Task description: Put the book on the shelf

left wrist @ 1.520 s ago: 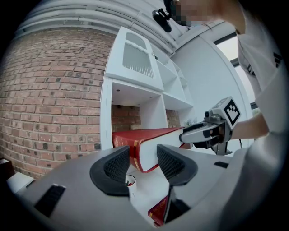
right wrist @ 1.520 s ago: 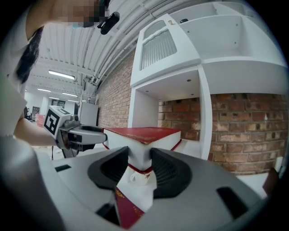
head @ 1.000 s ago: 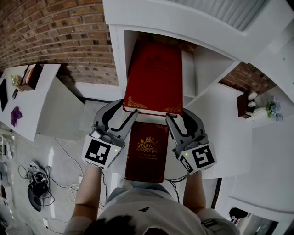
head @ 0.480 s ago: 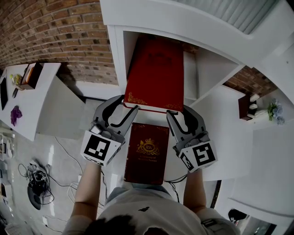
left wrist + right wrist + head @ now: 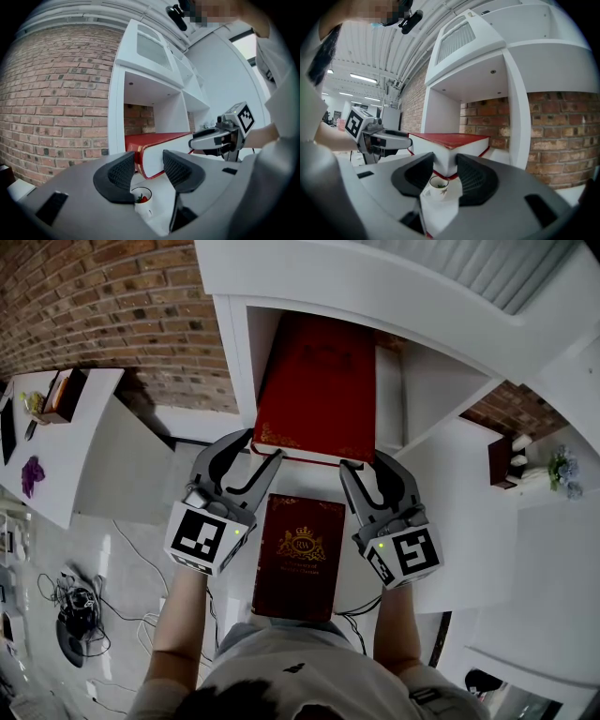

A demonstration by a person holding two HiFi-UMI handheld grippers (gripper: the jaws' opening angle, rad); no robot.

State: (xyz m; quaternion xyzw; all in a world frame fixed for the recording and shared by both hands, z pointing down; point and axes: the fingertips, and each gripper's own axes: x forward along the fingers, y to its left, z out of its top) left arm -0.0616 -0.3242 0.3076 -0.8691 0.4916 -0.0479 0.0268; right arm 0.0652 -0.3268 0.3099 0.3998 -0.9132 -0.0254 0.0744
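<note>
A large red book with gold corner trim lies flat, its far end inside the open compartment of the white shelf. My left gripper is shut on the book's near left corner at the spine, pads above and below it. My right gripper is shut on the near right corner in the same way. Each gripper shows in the other's view, the right gripper and the left gripper. The near edge of the book overhangs the shelf front.
A second, darker red book with a gold crest lies on a lower white surface between my arms. A small white cup stands below the held book. A white table stands at left, cables on the floor.
Both grippers have moved forward with the red book, which now reaches a little deeper into the compartment. More of the lower book is uncovered.
</note>
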